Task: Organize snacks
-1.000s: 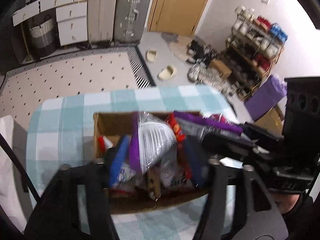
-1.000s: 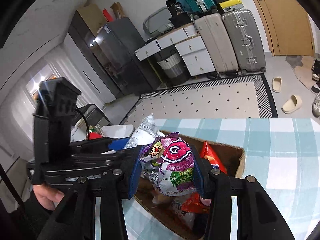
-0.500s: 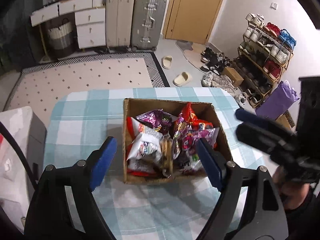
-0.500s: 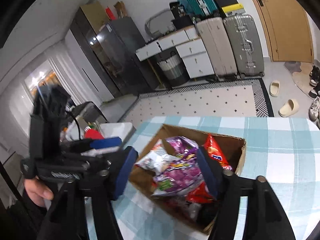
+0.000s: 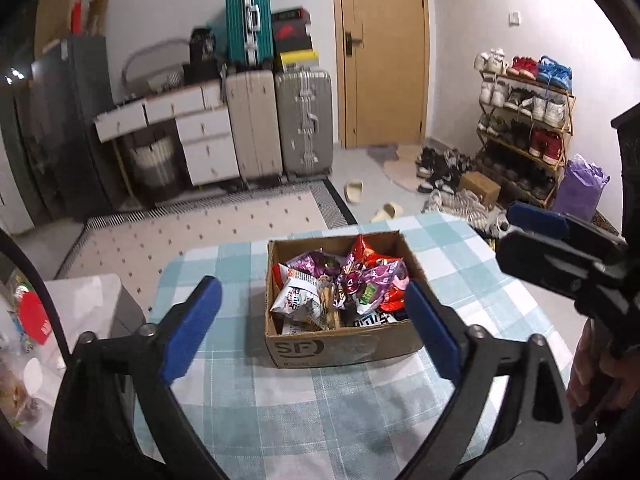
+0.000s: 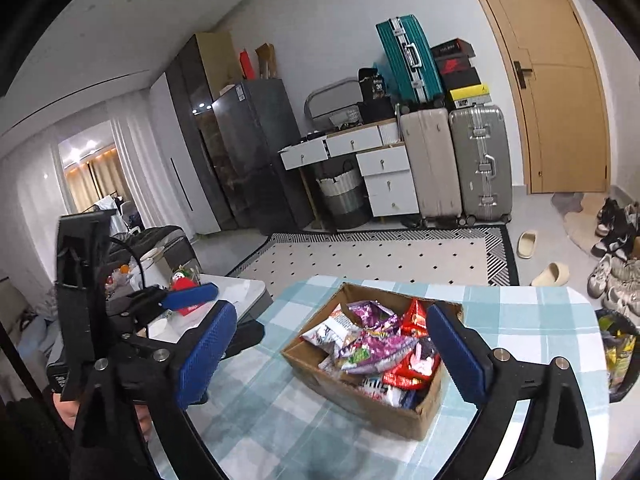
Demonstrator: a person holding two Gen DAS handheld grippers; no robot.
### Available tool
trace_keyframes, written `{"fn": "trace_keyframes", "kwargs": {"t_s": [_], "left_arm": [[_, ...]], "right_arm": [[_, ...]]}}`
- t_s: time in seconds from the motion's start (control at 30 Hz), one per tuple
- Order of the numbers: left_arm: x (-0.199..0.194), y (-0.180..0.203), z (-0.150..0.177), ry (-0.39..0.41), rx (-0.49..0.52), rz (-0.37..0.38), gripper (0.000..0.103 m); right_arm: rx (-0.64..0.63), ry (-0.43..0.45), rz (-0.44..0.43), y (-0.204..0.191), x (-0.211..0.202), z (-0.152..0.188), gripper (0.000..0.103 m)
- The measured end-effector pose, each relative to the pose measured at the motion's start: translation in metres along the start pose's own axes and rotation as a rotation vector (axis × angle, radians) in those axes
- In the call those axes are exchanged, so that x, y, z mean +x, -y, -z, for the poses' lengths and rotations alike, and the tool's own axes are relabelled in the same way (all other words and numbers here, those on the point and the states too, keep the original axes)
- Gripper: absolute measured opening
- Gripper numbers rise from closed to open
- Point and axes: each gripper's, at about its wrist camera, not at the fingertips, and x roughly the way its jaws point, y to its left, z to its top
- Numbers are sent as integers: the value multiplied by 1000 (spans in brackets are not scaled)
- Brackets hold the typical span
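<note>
Indoors, checked tablecloth (image 5: pixel 320 412), dotted rug (image 6: pixel 384 256)

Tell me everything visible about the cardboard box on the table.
The cardboard box is brown corrugated card, open-topped, with "SF" printed dark on its near wall. It stands upright and flat on the teal-and-white checked tablecloth. It is heaped to the rim with crinkled snack packets in purple, red and white. Neither gripper touches it; in both wrist views it shows between wide-open jaws that hold nothing.
</note>
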Motion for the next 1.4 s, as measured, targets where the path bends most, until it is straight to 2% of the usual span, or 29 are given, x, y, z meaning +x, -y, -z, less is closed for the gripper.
{"fn": "trace_keyframes", "kwargs": {"t_s": [0.17,0.3,0.43,0.57,0.73,0.93,1.03,1.2,1.4], "left_arm": [[-53,13,21,106,-6,-14,103],[-81,23,41,129,10,-63,103],[-94,20,60,126,-19,-63,103],[-111,15,84,164,-65,-67,103],[-118,9,114,192,-66,-122,103],[-102,-5,153,201,-83,-192,103],[-88,-15,178,188,-120,-196,103],[-59,-22,206,157,-114,-205,103],[-34,-28,220,175,-139,-192,103]], "right_arm": [[-21,52,28,-10,-38,23,102],[-63,92,52,-22,-64,50,102],[-92,127,74,-30,-80,75,102],[-95,160,87,-36,-95,103,102],[-130,200,132,-39,-105,132,102],[-161,201,172,-34,-105,162,102],[-134,169,178,-26,-97,179,102],[-103,108,187,-13,-83,197,102],[-71,108,202,-4,-76,211,102]]}}
